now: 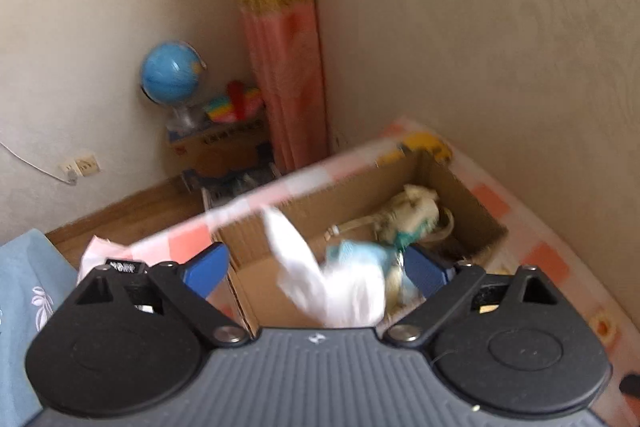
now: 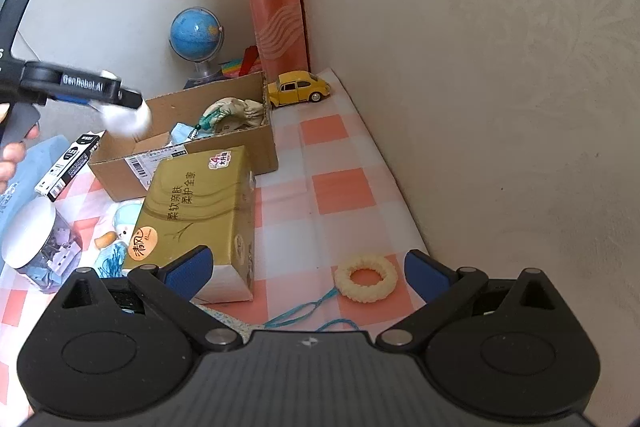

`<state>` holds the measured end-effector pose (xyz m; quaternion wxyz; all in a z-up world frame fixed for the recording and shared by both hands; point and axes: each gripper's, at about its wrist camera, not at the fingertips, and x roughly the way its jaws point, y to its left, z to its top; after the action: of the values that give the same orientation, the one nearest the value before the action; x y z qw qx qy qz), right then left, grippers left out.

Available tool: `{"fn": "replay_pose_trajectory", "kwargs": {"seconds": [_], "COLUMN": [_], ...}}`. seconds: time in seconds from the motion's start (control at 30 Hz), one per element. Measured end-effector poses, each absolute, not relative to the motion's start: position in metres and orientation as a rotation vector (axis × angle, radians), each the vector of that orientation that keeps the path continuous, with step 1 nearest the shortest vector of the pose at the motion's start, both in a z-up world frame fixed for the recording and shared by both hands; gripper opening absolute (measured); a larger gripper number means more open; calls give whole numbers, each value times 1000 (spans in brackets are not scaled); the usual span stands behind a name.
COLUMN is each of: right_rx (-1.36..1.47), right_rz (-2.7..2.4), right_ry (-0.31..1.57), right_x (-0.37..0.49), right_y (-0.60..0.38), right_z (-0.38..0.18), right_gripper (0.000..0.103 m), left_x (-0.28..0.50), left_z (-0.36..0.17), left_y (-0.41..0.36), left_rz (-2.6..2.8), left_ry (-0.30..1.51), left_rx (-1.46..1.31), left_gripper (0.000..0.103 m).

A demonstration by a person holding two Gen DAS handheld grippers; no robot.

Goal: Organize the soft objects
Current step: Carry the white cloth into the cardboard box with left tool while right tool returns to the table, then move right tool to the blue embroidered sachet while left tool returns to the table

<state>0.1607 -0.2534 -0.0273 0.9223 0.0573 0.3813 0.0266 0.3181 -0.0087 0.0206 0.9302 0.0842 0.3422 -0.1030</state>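
White soft toy between spread left gripper fingers, grip unclear; "GenRobot.AI" printed. Right gripper wide open, empty.

Left wrist: close above the cardboard box, facing the room corner. Right wrist: farther back, same corner, sharing box and globe.

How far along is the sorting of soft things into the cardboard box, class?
Partly done. The cardboard box already holds a cream fabric pouch and a light blue item. In hand: a white soft object hangs over the box at the left tool, whose fingers are spread, so it may be dropping. Left: the cream knitted ring and small plush doll on the checkered cloth; the right tool is open and empty.
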Motion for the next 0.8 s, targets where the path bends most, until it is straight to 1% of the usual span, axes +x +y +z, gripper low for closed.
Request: {"fn": "replay_pose_trajectory", "kwargs": {"seconds": [0.07,0.17,0.27,0.6,0.8], "right_rx": [118,123,122,76,52], "right_rz": [57,60,59,86,97], "right_ry": [784,782,775,753,756], "right_x": [161,160,157,140,129], "right_y": [-253,-254,-255,-248,-243], "right_z": [-28,-27,-25,-17,-21], "right_gripper": [103,103,103,103,103], "left_x": [317,307,289,207,160], "left_z": [24,28,33,39,26], "left_y": [-7,-5,-3,-2,-3], "left_rz": [-204,-195,-188,-174,-153], "left_ry": [699,695,695,676,669], "left_rx": [162,159,164,165,155], "left_gripper": [95,98,100,103,103]}}
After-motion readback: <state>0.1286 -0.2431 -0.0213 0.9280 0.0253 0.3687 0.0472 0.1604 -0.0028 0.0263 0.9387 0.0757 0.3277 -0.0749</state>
